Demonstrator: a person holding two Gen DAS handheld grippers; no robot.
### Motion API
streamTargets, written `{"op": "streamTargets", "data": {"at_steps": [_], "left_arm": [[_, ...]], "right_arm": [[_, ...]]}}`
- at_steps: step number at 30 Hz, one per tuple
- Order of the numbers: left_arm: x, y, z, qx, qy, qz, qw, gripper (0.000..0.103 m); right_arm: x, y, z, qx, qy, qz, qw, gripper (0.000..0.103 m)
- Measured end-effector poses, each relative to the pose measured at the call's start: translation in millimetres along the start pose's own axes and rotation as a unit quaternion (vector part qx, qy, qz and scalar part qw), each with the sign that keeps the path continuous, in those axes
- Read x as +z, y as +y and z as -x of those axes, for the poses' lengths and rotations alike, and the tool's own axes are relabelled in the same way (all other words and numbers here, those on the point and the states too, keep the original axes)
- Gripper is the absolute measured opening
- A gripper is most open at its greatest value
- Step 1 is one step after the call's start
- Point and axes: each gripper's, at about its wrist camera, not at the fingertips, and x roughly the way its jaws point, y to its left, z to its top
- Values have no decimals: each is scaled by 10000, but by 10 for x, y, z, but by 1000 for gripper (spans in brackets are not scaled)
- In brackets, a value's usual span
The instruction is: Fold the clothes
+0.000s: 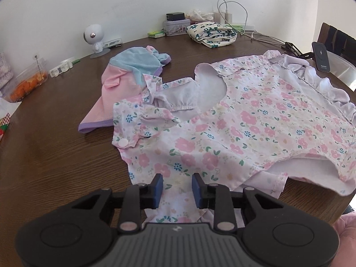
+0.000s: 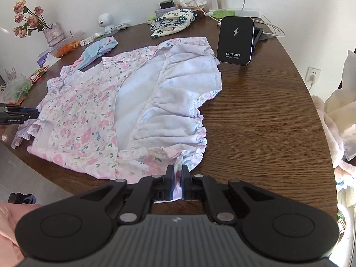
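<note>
A pink floral baby dress (image 1: 244, 120) lies spread on the brown wooden table (image 1: 55, 155), its ruffled hem turned up to show the white inside. It fills the middle of the right wrist view (image 2: 100, 111). My left gripper (image 1: 177, 181) is open, its blue pads either side of the dress's near edge. It also shows at the left edge of the right wrist view (image 2: 33, 114). My right gripper (image 2: 177, 173) is shut on the dress's ruffled hem at the near table edge.
A pink and blue garment (image 1: 124, 75) lies beyond the dress. A folded green-flowered cloth (image 1: 211, 33) sits at the back. A black wireless charger (image 2: 235, 40) stands right of the dress. A fruit container (image 1: 26, 82), a small white robot figure (image 1: 94, 37), cables and a vase (image 2: 53, 33) line the far edge.
</note>
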Motion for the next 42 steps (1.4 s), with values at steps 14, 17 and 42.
{"op": "streamTargets", "data": {"at_steps": [14, 17, 42], "left_arm": [[688, 983, -517, -357, -140, 1175, 9923, 55], [702, 999, -692, -688, -10, 1108, 9915, 25], [504, 1392, -806, -1954, -502, 2115, 9563, 4]], "right_arm": [[1640, 1755, 224, 1077, -499, 1963, 9733, 65], [1941, 2384, -240, 1455, 6, 2322, 9617, 65], [2386, 3008, -2816, 1649, 1149, 386, 9788, 1]]}}
